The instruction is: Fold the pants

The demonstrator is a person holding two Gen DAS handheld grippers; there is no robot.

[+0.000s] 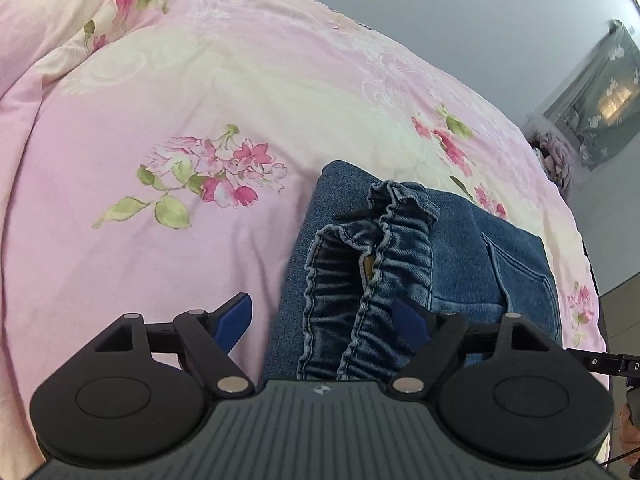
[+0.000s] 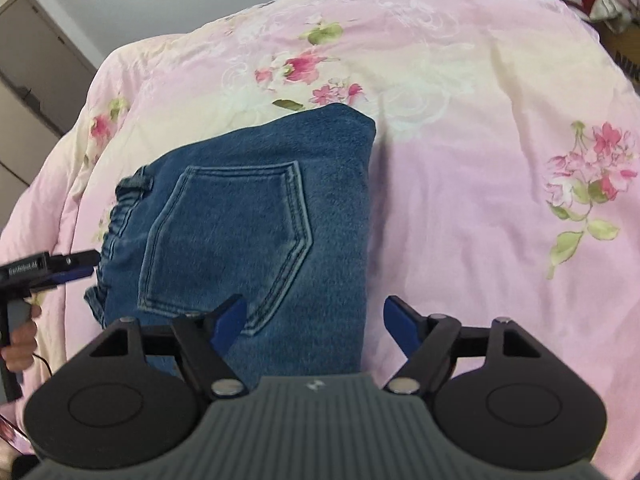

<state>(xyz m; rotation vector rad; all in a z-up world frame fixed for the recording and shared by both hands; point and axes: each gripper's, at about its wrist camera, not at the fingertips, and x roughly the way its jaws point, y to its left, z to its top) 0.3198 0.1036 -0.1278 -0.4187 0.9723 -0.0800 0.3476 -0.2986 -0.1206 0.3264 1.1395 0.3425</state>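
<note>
the folded pants (image 1: 404, 264), blue denim, lie on a pink flowered bedspread (image 1: 180, 208). no box, basket or other container shows in either view; the bedspread alone bears them.

in the left wrist view the left gripper (image 1: 326, 318) tilts steeply down over the gathered elastic waistband (image 1: 360, 280), which bunches up just ahead of it and between its blue fingers (image 1: 236, 318). the jaws stand wide apart. the left finger hangs over bare bedspread beside the denim; the right one sits against the ruffled band, though whether it presses cannot be told. nothing is clamped.

in the right wrist view the right gripper (image 2: 316, 322) also points steeply down, over the near part of the pants below the back pocket (image 2: 228, 240). its jaws are spread, the left finger over denim, the right finger over bedspread just past the folded edge, gripping nothing. far to its left the other gripper's tip and a person's hand (image 2: 22, 340) on its handle show beside the waistband.
</note>
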